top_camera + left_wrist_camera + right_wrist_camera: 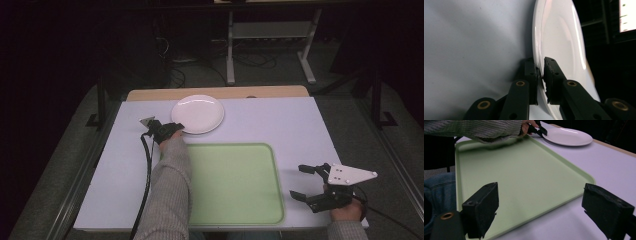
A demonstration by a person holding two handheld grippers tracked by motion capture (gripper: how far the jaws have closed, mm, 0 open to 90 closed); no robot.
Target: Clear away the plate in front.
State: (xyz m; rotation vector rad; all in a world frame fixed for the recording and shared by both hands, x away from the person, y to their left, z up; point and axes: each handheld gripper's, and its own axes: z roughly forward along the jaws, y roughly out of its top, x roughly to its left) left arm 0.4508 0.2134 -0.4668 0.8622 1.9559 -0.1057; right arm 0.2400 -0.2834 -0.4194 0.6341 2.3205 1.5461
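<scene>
The left tongs (178,131) reach across the pale desk (280,125) and are clamped onto the near rim of the white plate (198,113), at about the plate's seven o'clock; the left gripper view shows the rim (541,72) pinched tight between both jaws. The plate lies flat just beyond the far edge of the green tray (235,182), close to its eleven o'clock corner. The tray sits at the desk's near middle. At the tray's four o'clock, the right tongs (300,181) hover just beside it, jaws spread wide, gripping nothing.
</scene>
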